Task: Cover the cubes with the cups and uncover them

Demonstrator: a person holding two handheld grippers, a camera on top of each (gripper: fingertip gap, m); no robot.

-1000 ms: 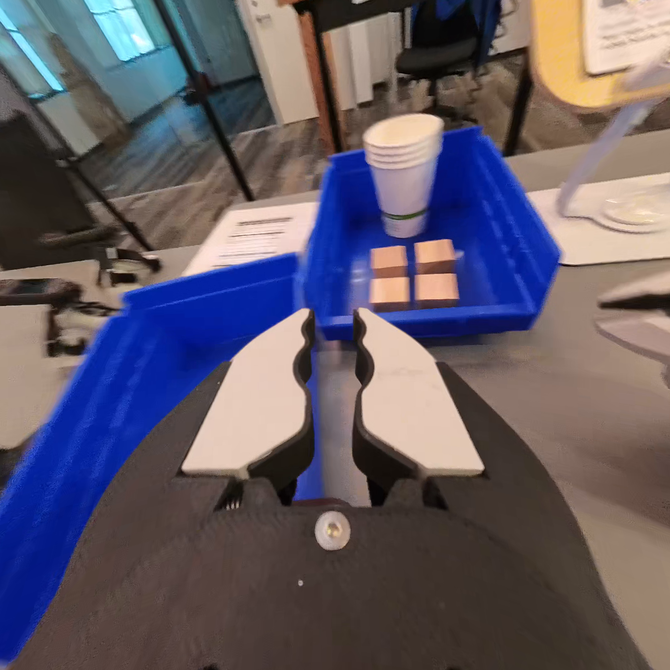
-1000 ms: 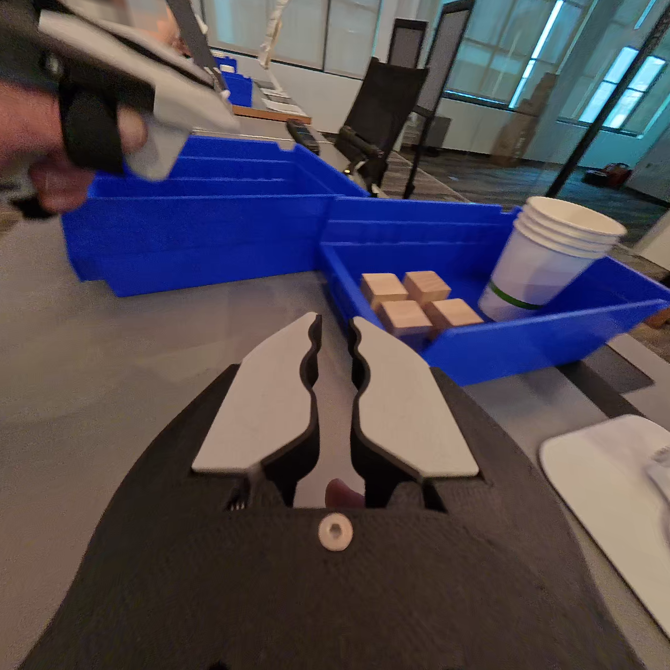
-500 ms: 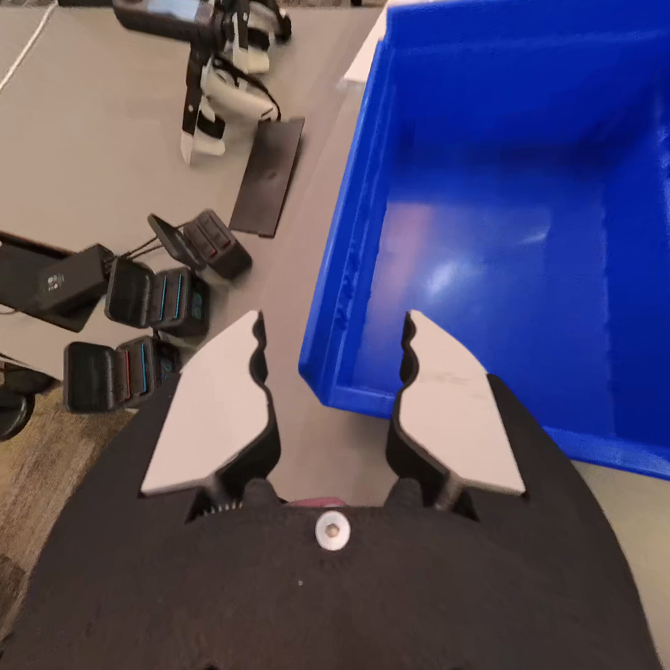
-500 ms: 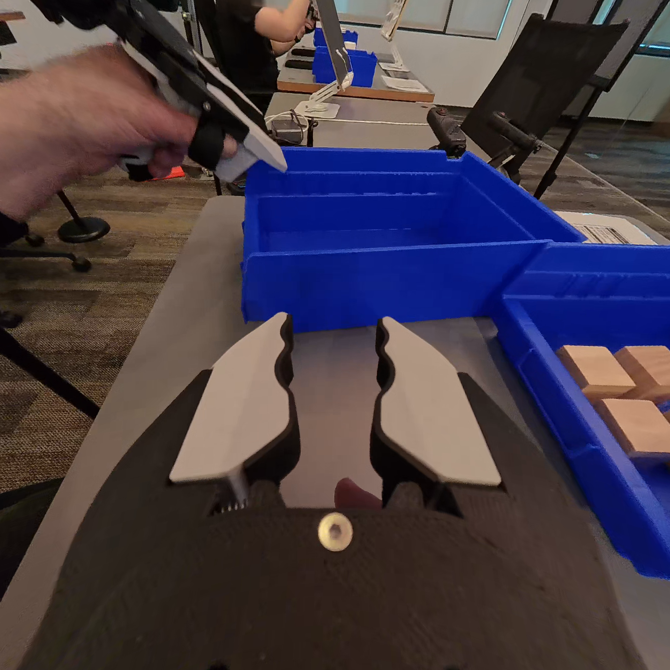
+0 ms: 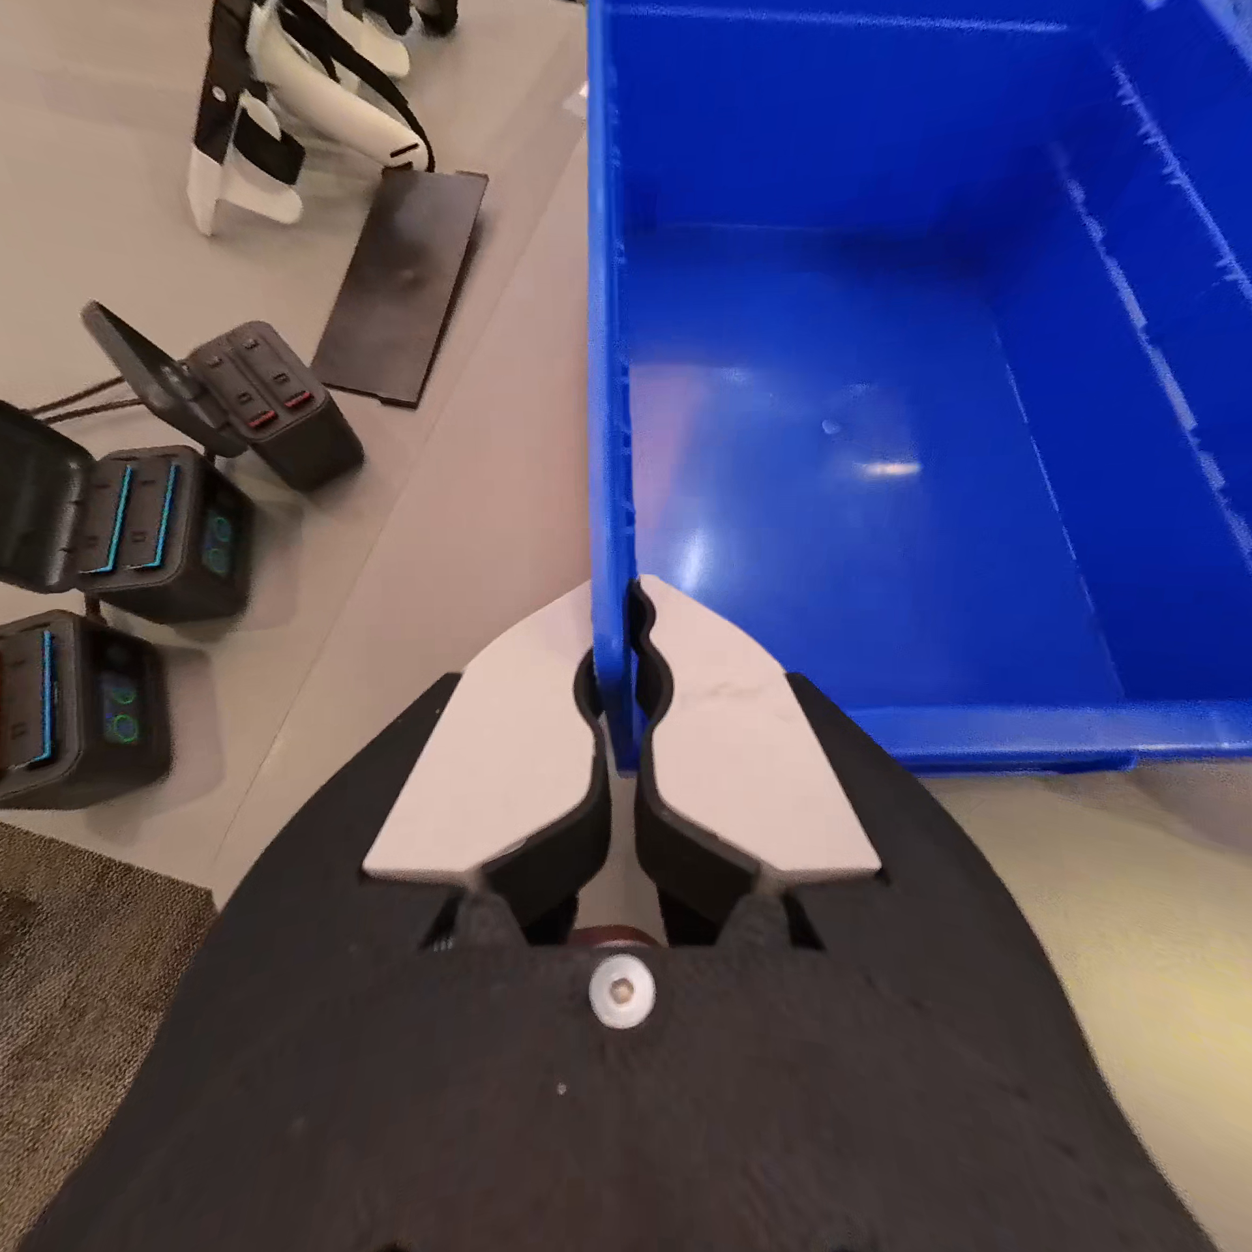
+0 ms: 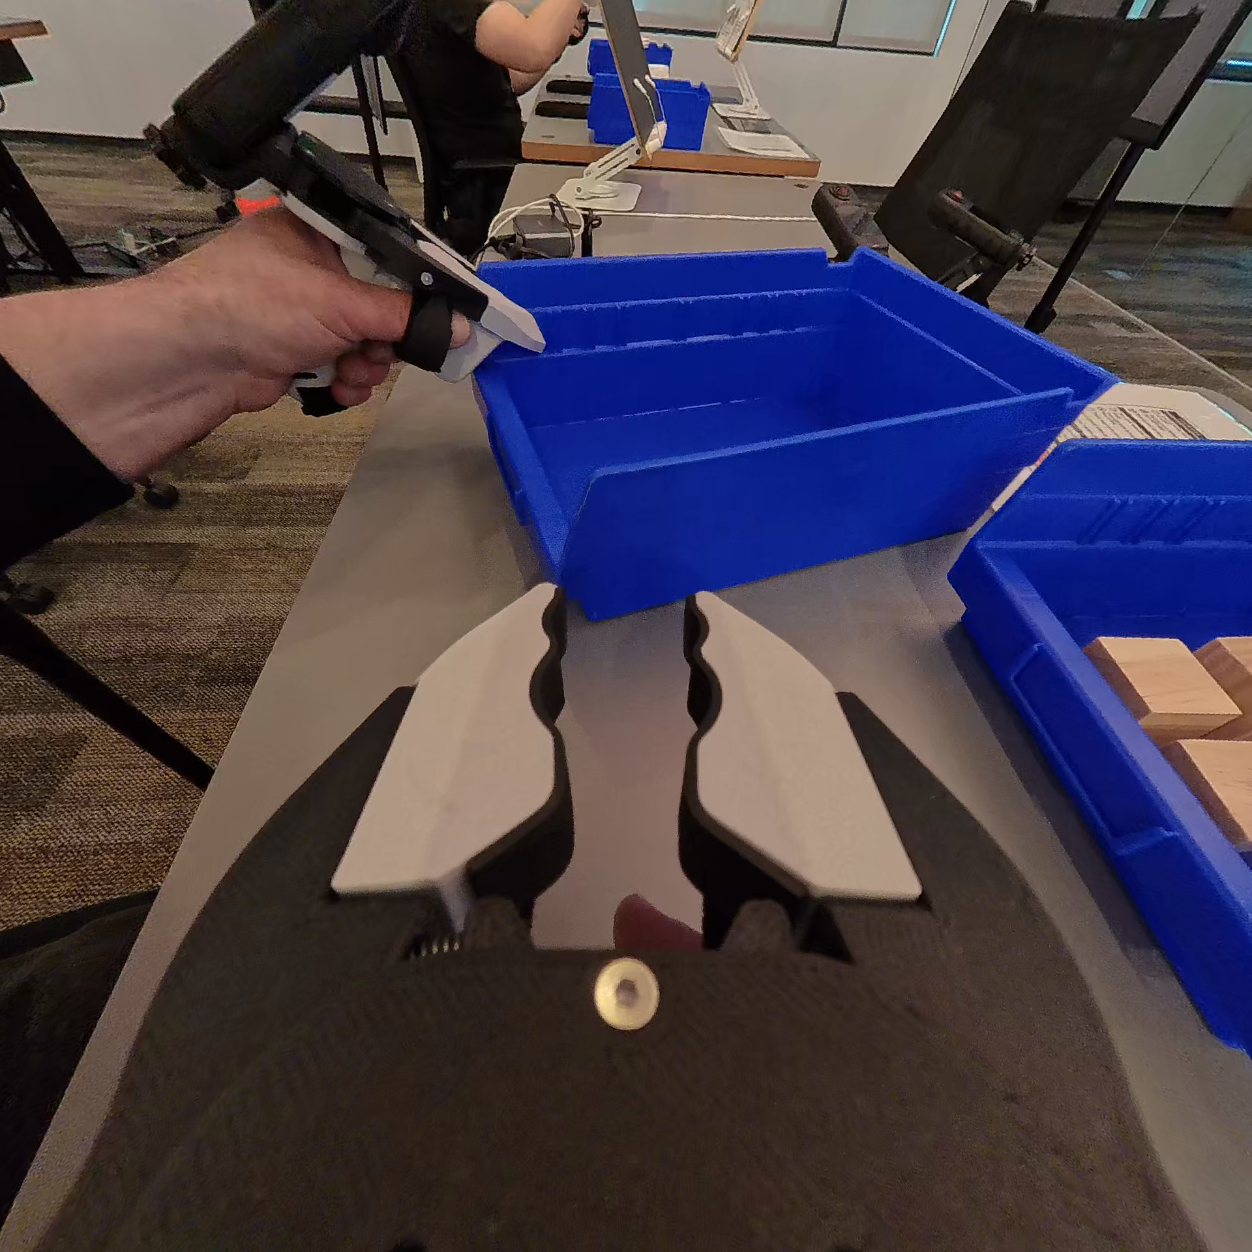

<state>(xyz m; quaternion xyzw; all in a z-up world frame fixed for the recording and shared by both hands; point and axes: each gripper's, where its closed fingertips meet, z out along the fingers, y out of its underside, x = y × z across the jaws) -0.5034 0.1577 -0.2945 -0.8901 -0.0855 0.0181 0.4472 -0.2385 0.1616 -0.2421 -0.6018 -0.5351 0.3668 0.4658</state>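
Note:
My left gripper (image 5: 613,589) is shut on the left wall of an empty blue bin (image 5: 881,406), near its front corner. In the right wrist view the same gripper (image 6: 515,332), held by a hand, pinches the bin's (image 6: 779,488) far left corner. My right gripper (image 6: 623,603) is open and empty, low over the grey table just in front of that bin's near corner. Wooden cubes (image 6: 1162,684) lie in a second blue bin (image 6: 1057,711) at the right. No cups are in view.
Black charger cases (image 5: 135,528), a flat black plate (image 5: 403,284) and a white and black device (image 5: 271,115) lie left of the bin. The table's left edge is close by. A printed sheet (image 6: 1138,420) lies behind the bins. A person (image 6: 474,68) sits at a far table.
My left gripper has closed on the empty bin's left wall. My right gripper has opened wider and come closer to the bin's near corner.

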